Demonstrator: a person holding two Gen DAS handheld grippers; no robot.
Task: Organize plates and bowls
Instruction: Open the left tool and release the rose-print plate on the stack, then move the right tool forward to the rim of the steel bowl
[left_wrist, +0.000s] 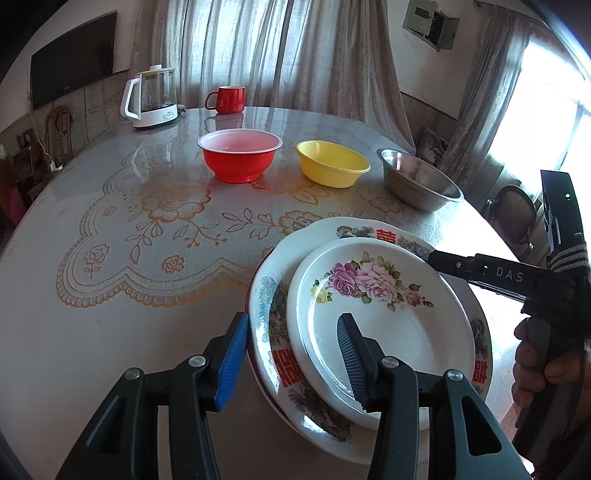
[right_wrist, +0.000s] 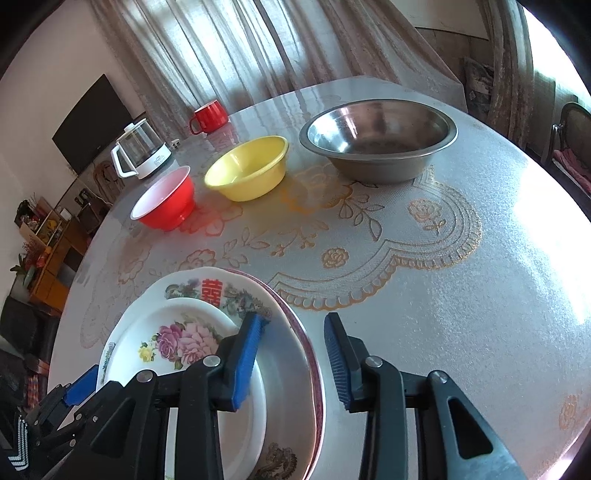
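Your left gripper (left_wrist: 291, 360) stands part open astride the near-left rim of the plate stack, one blue pad off the rim over the tabletop, the other above the floral plate (left_wrist: 384, 325); whether a pad touches the rim cannot be told. Your right gripper (right_wrist: 295, 363) straddles the stack's right rim the same way, jaws part open, its left pad over the plates and its right pad over bare cloth, gripping nothing that shows.

The floral plate lies on top of a larger plate with red characters (left_wrist: 280, 365), and a dark-red rim of a third plate (right_wrist: 314, 373) peeks out beneath, all near the tabletop's front edge.

Farther back, well apart from the stack, a red bowl (left_wrist: 239, 155), a yellow bowl (left_wrist: 332, 164) and a steel bowl (left_wrist: 419, 179) sit in a row across the middle of the table. Behind them, by the far edge, stand a red mug (left_wrist: 229, 99) and a glass kettle (left_wrist: 151, 98).

The round table (left_wrist: 110, 325) wears a glossy lace-patterned cover with gold flowers. Pale curtains (left_wrist: 258, 48) hang behind, a dark screen (left_wrist: 72, 57) on the left wall, and bright window light on the right.
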